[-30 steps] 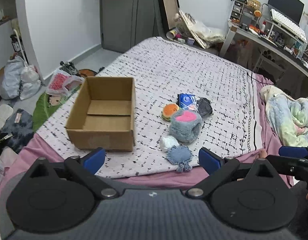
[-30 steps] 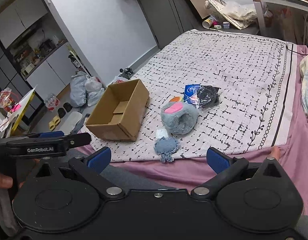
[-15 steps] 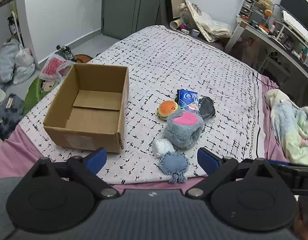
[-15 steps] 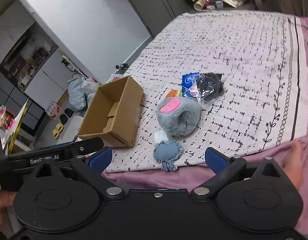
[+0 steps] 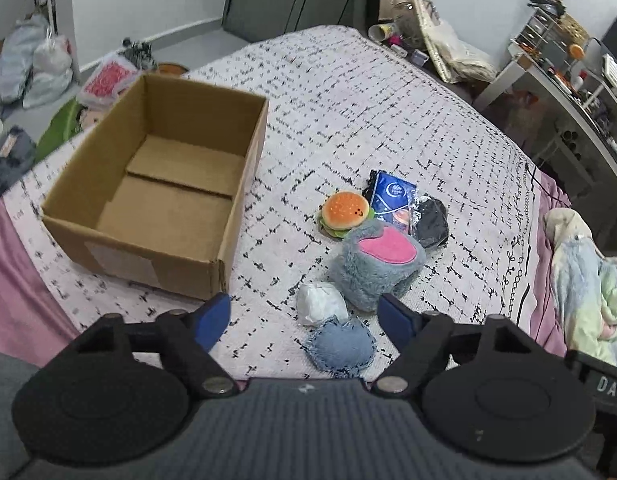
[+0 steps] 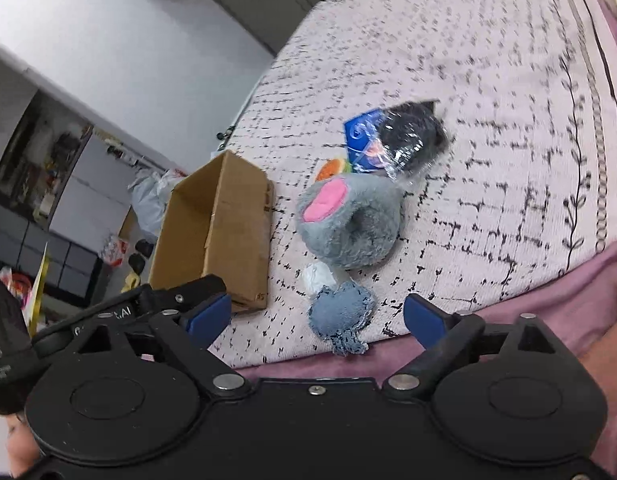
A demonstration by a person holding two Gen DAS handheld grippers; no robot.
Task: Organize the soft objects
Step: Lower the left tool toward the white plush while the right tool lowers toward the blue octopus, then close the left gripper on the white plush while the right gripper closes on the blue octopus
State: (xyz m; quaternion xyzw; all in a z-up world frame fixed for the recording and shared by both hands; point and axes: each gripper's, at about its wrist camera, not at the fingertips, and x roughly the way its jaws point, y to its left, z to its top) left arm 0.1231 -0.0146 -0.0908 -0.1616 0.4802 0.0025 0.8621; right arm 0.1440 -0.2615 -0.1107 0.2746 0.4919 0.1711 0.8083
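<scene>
Lying frayed, denim cushion [image 5: 340, 346], fluffy grey plush [image 5: 376, 266]

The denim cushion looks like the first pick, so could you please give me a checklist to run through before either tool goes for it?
1. Box has room, nothing inside: ok.
2. Left tool open and holding nothing: ok.
3. Right tool open and holding nothing: ok.
4. Denim cushion lies between the left tool's fingers in its view, near the bed edge: ok.
5. Cushion free of neighbours: not ok, the white bundle touches it, and the grey plush sits just behind.
6. Tools clear of each other: cannot tell, the left tool's finger shows right beside the right one's.
</scene>
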